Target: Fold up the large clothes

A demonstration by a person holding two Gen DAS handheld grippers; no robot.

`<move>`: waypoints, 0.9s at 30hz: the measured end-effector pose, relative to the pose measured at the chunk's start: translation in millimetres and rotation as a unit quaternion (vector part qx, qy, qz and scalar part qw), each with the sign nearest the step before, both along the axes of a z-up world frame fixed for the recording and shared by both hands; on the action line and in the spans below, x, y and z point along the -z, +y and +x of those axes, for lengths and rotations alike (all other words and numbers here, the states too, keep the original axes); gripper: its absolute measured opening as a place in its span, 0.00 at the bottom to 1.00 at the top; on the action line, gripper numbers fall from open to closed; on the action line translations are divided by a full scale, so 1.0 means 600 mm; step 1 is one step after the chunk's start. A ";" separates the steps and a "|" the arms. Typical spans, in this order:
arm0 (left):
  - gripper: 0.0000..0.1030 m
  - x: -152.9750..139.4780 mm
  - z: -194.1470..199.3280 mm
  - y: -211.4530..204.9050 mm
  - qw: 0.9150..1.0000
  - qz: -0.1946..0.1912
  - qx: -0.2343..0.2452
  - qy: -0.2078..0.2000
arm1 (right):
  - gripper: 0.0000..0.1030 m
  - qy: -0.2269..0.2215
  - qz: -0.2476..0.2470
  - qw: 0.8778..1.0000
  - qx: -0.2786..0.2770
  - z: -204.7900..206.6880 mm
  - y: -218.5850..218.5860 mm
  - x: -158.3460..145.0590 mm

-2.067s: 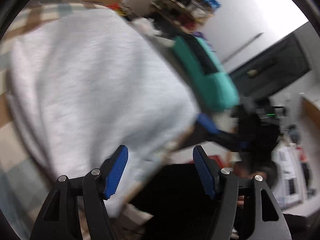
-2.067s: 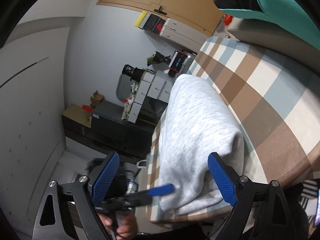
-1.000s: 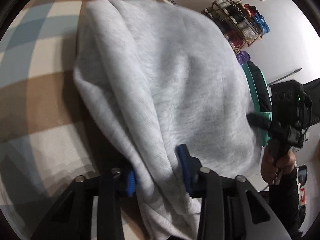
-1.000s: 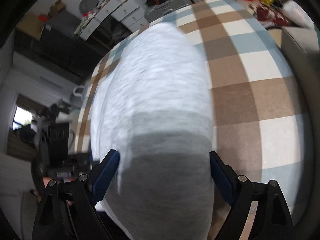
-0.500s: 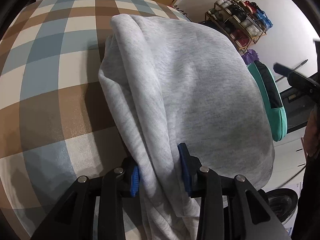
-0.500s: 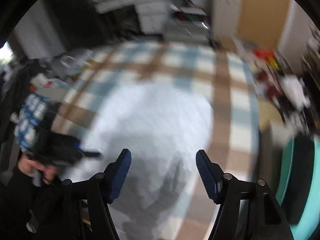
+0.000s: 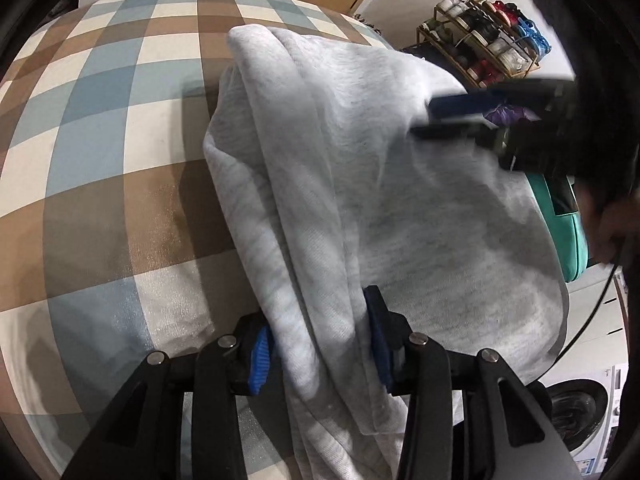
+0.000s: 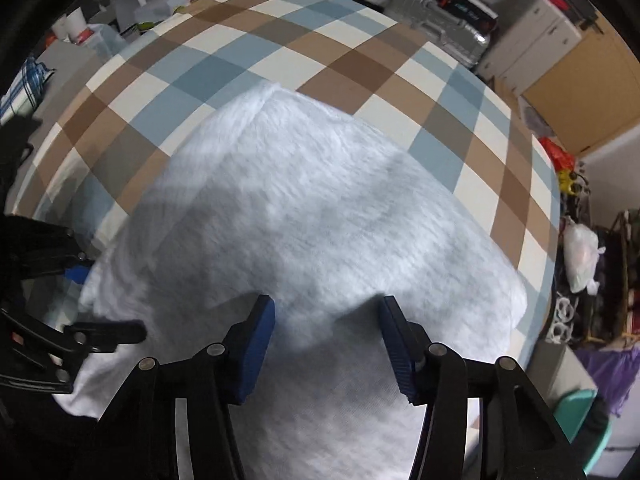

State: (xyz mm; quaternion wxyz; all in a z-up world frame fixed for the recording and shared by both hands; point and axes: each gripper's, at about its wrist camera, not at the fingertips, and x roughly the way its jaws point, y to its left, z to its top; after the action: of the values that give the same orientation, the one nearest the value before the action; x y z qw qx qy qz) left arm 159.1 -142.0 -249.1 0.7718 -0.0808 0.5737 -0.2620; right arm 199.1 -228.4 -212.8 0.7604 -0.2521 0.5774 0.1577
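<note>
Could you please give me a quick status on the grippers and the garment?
Left hand-held gripper opening, grey garment fold between pads. Right hand-held gripper closing above it. Nothing obstructing.

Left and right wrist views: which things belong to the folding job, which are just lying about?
In the job:
- grey garment
- left gripper, jaws opening, a fold of it between them
- right gripper, jaws closing above it
- checked surface

Lying about:
- shoe rack
- teal bag
- silver suitcase
</note>
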 end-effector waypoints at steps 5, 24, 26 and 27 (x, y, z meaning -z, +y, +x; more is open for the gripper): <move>0.37 -0.004 -0.001 -0.007 1.000 0.015 0.002 -0.013 | 0.35 -0.037 0.088 0.990 0.100 0.065 -0.058 -0.058; 0.38 -0.013 -0.002 -0.021 0.998 0.041 0.011 -0.040 | 0.24 0.024 0.216 0.971 0.105 -0.016 -0.086 -0.076; 0.38 -0.011 0.002 -0.019 0.999 0.033 0.009 -0.033 | 0.38 0.055 0.292 0.953 0.065 -0.074 -0.074 -0.092; 0.38 -0.008 0.004 -0.021 0.999 0.030 0.007 -0.030 | 0.44 0.079 0.326 0.940 0.058 -0.106 -0.072 -0.089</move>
State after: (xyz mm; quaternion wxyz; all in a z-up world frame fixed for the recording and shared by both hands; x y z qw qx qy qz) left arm 161.6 -154.6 -244.1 0.7888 -0.0457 0.5586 -0.2522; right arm 135.5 -271.7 -159.5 0.7605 0.0566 0.5665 0.3123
